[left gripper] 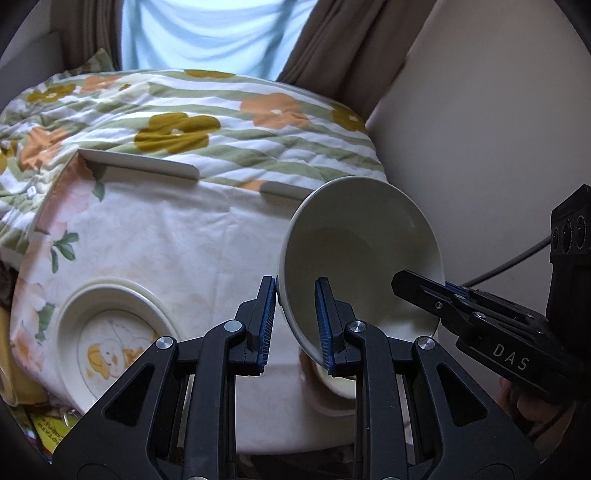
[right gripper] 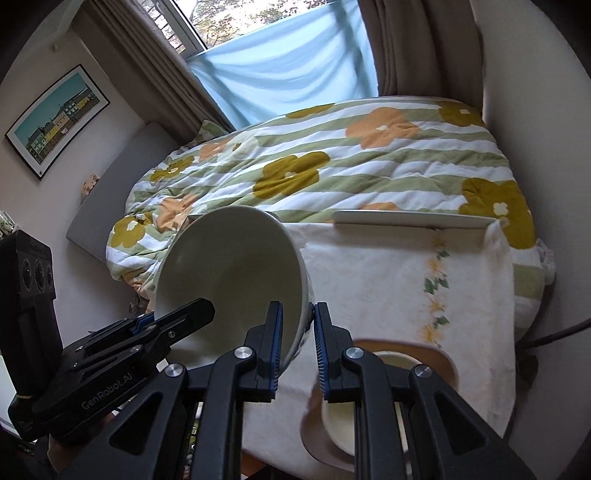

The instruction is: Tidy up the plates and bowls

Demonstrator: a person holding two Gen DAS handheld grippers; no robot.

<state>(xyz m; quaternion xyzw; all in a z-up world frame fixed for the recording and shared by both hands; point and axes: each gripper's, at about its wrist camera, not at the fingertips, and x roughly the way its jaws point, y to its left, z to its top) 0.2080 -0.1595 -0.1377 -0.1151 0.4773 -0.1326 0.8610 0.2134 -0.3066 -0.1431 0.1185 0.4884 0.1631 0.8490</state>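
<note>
Tilted bowl (left gripper: 360, 254) rim between both hand-held grippers' fingers.

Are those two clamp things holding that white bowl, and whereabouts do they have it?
Yes. Both hold the white bowl by its rim, tilted above the table: the left gripper on one side, the right gripper on the opposite side, one finger inside, one outside.

Soft daylight from the window (right gripper: 229, 22); fisheye-bent edges, bottom corners perhaps slightly blurred.
</note>
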